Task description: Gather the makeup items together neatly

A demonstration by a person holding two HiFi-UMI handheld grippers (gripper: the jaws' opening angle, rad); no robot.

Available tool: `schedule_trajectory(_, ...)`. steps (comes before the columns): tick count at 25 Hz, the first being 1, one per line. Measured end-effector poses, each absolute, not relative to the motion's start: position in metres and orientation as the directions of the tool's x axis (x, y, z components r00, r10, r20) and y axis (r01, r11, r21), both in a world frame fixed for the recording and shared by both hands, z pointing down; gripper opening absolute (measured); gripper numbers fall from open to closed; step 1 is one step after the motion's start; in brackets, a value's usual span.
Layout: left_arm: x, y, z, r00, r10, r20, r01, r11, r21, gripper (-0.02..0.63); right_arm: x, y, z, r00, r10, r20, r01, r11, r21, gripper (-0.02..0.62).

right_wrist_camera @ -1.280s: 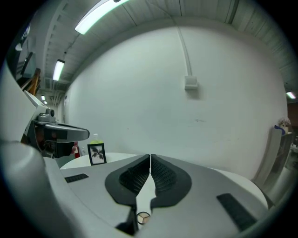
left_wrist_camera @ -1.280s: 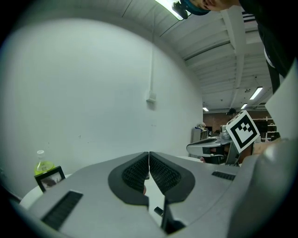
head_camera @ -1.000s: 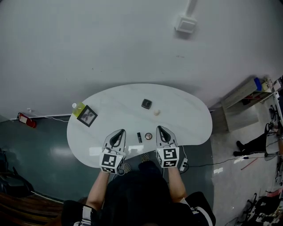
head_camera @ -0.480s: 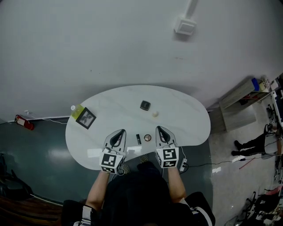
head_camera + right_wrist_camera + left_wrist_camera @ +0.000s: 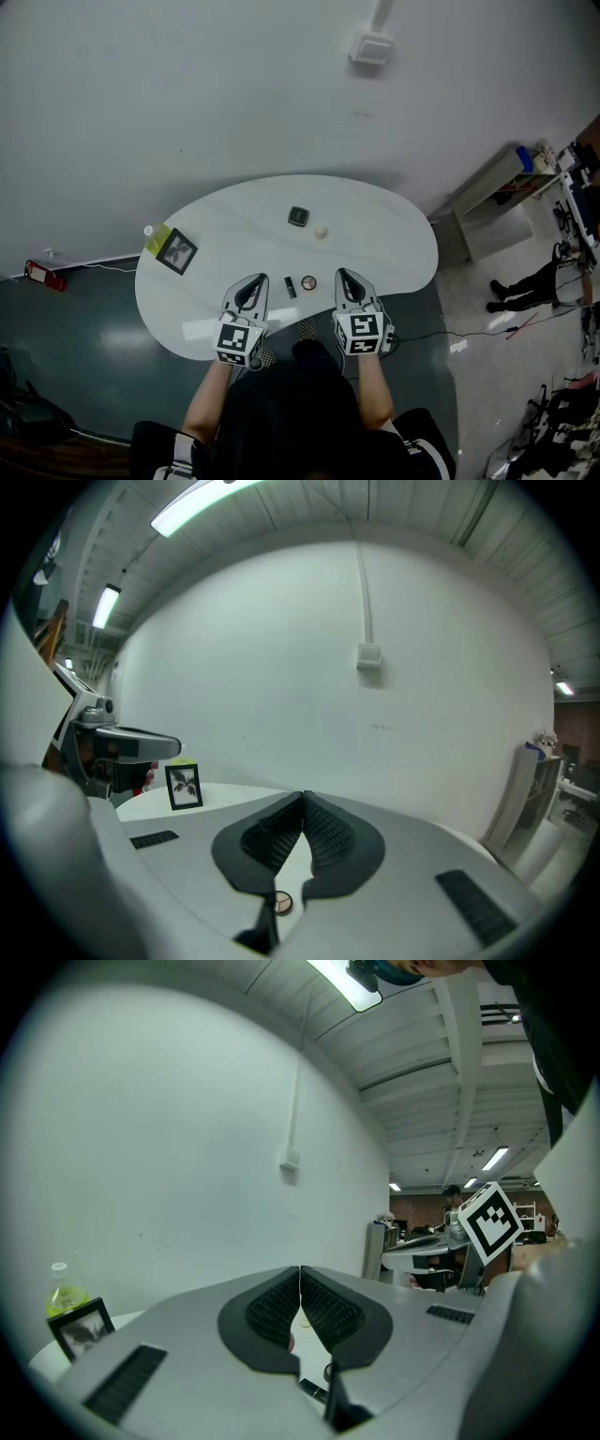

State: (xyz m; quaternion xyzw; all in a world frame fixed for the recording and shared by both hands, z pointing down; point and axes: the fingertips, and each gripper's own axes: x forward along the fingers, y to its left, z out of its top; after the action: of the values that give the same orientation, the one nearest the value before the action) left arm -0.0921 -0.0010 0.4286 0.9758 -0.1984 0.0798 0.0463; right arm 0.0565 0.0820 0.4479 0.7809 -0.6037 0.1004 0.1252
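While both claws are being held over the near edge of the white table [image 5: 375,239], nothing is being gripped by either. The left claw [image 5: 251,281] is being held with its jaws pressed together and empty, as is being shown plainly in the left gripper view. The right claw [image 5: 345,275] is likewise being held with its jaws closed on nothing. Both are being pointed towards twelve o'clock.

Between the two claws, a small black tube [image 5: 290,287] and a round compact [image 5: 308,282] are lying on the table just beside each other, the tube at nine o'clock of the compact. Neither is being touched. In the right gripper view the round compact is being seen on the table below the closed jaws.

At about twelve o'clock from that pair, and well apart from it, a dark square compact [image 5: 298,217] is lying nearer the far edge. A small cream-coloured ball [image 5: 322,232] is lying near it, at about four o'clock.

At ten o'clock of the left claw, a framed picture [image 5: 176,251] is standing near the table's left rim. A bottle of yellow-green liquid [image 5: 150,232] is standing just behind the frame, again at ten o'clock.
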Motion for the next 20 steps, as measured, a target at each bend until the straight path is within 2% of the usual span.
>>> schedule_trajectory(9, -0.072, -0.014, 0.422, 0.888, -0.431, 0.161, -0.446, -0.892, 0.069, 0.02, 0.097, 0.074, 0.445, 0.242, -0.921, 0.305, -0.97, -0.227, 0.087, 0.029)
schedule_trajectory(20, -0.019, -0.056, 0.453, 0.733, -0.636, 0.244, -0.669, -0.738, 0.088, 0.02, 0.165, -0.025, 0.469, -0.057, -0.931, 0.36, -0.996, 0.079, 0.046, 0.029)
